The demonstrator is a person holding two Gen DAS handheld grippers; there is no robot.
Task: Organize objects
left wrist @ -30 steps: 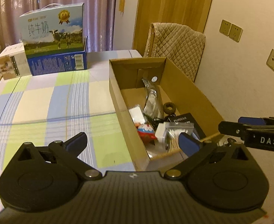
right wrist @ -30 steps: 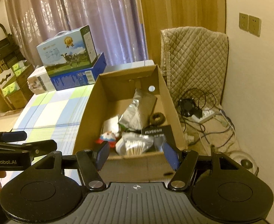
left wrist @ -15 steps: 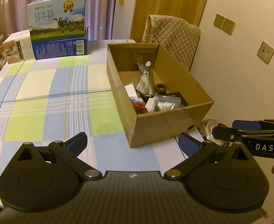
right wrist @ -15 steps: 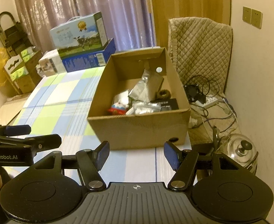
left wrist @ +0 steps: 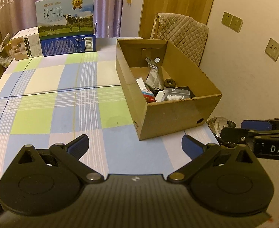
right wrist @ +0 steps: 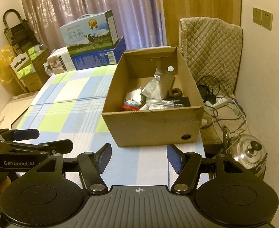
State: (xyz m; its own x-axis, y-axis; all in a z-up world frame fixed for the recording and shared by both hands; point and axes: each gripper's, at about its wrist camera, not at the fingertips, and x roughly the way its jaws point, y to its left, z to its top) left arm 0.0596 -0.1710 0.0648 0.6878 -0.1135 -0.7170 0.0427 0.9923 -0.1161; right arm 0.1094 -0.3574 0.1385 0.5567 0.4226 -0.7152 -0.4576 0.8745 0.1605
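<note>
We hold both tongs, left tongs [left wrist: 134,145] and right tongs [right wrist: 138,156], wide and empty; the open brown cardboard box [right wrist: 152,125] of clutter sits ahead on the checked-cloth counter [left wrist: 63,102], long axis running away, nearer the right tongs.

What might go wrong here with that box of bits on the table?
The open brown cardboard box sits at the checked tablecloth's right edge; a nudge might tip it toward the steel kettle and cables on the floor below. Its small things lie jumbled, so the open right gripper may catch two at once.
</note>
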